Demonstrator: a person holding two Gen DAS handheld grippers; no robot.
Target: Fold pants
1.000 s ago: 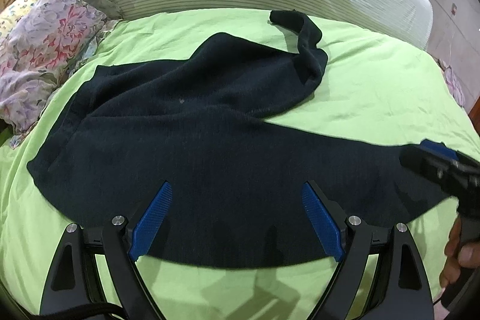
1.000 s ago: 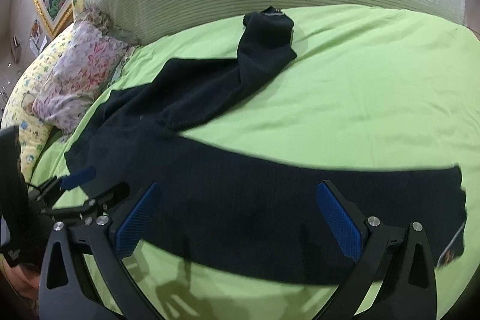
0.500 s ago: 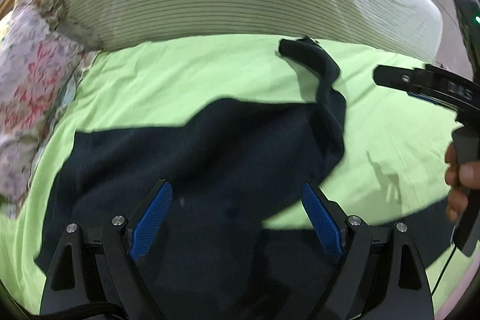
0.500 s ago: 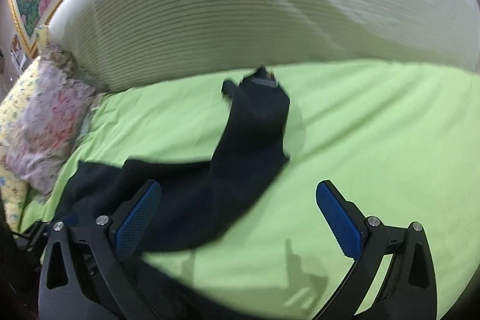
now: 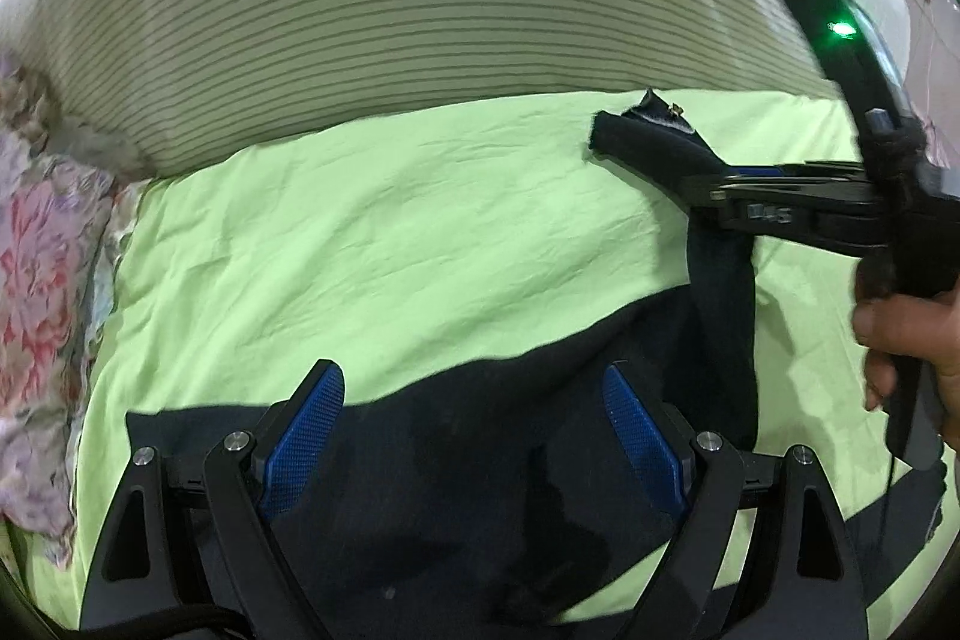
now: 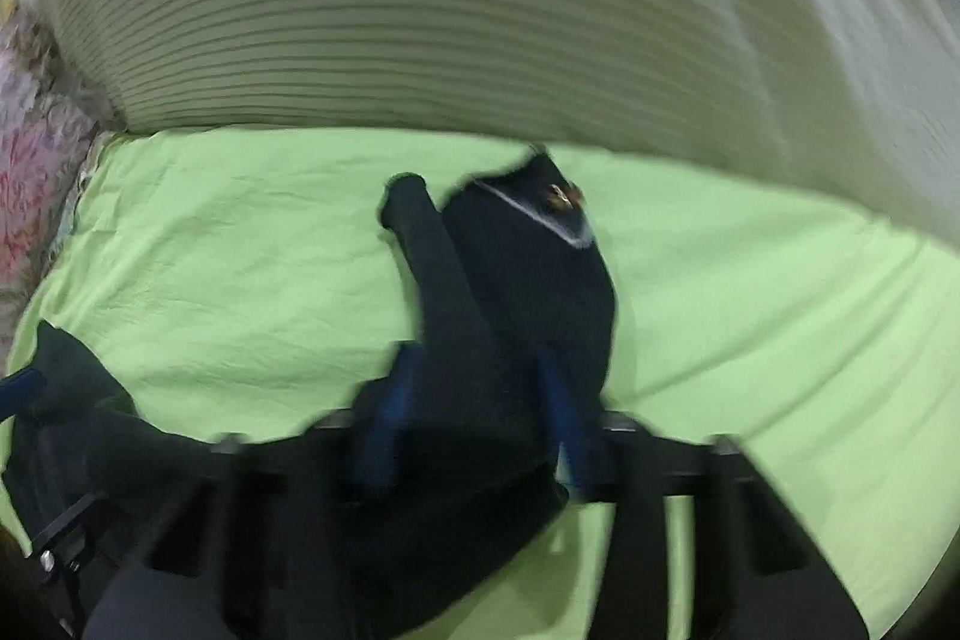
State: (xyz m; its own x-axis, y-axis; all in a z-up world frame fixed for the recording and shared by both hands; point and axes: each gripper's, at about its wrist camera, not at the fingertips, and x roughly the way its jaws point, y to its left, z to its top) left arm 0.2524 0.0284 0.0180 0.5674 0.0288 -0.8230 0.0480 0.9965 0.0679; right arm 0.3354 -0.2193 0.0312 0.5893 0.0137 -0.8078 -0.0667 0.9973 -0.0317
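Note:
Dark navy pants (image 5: 480, 490) lie spread on a green bed sheet (image 5: 390, 250), with one leg (image 5: 648, 142) running up toward the headboard. My left gripper (image 5: 474, 436) is open above the pants' wide part, nothing pinched between its blue pads. In the right wrist view, which is blurred, my right gripper (image 6: 474, 400) has its jaws closing, the blue pads drawn in on both sides of the leg (image 6: 528, 268). The left wrist view shows the right gripper (image 5: 702, 196) from the side over that leg, held by a hand (image 5: 912, 334).
A striped, padded headboard (image 5: 420, 10) rises right behind the sheet. A floral pillow (image 5: 42, 280) lies at the left edge of the bed. Bare green sheet stretches left of the leg and to its right (image 6: 750, 310).
Both grippers have travelled across the bed toward the headboard. The right gripper's jaws, wide a moment ago, have narrowed around the far pant leg. The left jaws stay wide.

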